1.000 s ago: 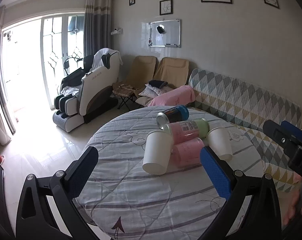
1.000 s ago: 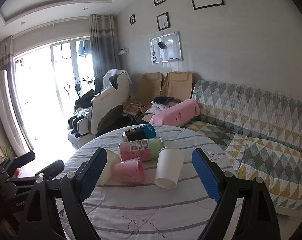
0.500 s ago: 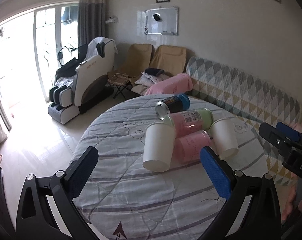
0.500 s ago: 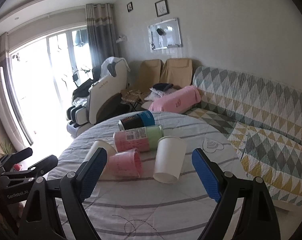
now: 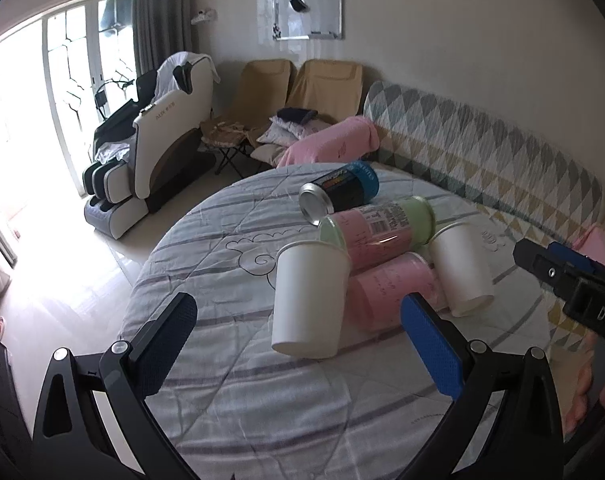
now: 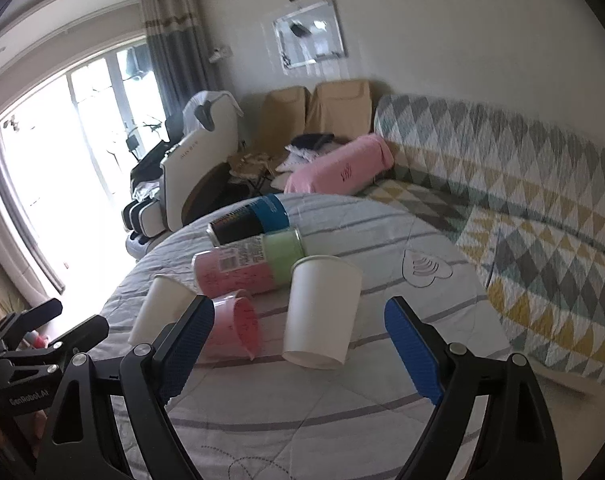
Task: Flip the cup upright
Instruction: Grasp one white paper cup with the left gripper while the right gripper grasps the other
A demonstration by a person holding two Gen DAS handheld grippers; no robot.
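White paper cup (image 6: 322, 312), tapered, is seen inverted on the striped quilted tabletop (image 6: 302, 420): wide mouth down, base up, long axis near vertical with the base tilted away, just ahead of and between the right gripper (image 6: 298, 352) fingers. Jaws are spread wide, nothing held. Left gripper (image 5: 298, 352) is likewise spread and empty, facing a second white paper cup (image 5: 308, 300), also mouth-down. Step judged: approach. Next move: advance, close on the cup wall, lift, rotate mouth-up.

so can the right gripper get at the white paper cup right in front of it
Probably yes: the right gripper is open, and the white paper cup, lying on the table, sits between its fingers' line with nothing in front.
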